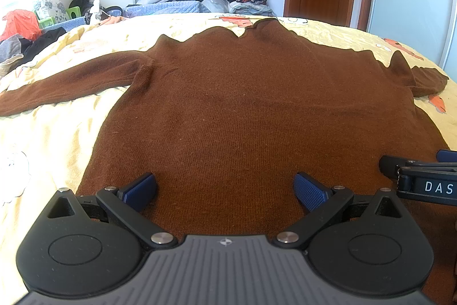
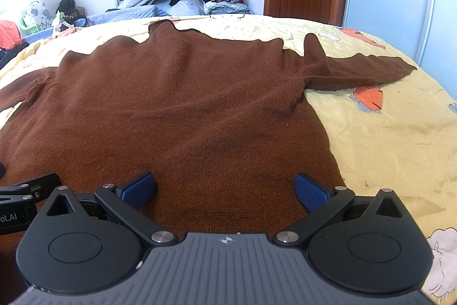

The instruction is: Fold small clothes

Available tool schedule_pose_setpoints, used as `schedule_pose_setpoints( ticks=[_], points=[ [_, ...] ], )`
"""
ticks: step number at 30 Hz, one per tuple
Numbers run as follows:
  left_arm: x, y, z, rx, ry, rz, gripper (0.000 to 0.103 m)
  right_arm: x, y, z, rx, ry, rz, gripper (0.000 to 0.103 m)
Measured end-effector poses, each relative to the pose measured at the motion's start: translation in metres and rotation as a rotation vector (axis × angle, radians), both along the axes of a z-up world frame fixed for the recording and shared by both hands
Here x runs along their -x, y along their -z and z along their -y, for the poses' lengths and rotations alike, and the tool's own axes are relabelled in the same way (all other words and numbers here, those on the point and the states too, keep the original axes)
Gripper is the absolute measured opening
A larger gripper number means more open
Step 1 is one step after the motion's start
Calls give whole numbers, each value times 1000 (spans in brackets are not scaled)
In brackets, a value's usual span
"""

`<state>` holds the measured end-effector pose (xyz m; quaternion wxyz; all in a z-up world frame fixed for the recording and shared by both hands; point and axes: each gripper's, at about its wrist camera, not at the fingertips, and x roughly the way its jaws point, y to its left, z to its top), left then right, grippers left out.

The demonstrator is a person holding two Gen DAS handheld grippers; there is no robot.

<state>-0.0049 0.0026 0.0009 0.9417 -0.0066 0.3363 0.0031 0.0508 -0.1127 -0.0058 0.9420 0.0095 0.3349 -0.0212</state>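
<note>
Here, the brown sweater is being kept flat on the bed, collar pointing away, its hem just ahead of the left gripper and right gripper, jaws spread wide and empty

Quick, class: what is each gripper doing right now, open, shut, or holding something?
Left gripper: open, holding nothing, above the brown sweater.
Right gripper: open, holding nothing, above the same sweater.
</note>
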Motion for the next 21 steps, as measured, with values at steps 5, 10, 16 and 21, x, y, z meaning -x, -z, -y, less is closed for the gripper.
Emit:
schedule_pose_setpoints(
  ticks=[5,10,16,21],
  points=[
    [0,0,0,0,0,0,103,0,0,0,0,0,0,103],
    [0,0,0,0,0,0,103,0,0,0,0,0,0,103],
    [0,0,1,-1,1,-1,103,-1,-11,18,-110,-77,-22,103],
    [-1,1,1,5,1,0,103,-8,-55,130,-502,-40,227,103]
  ],
)
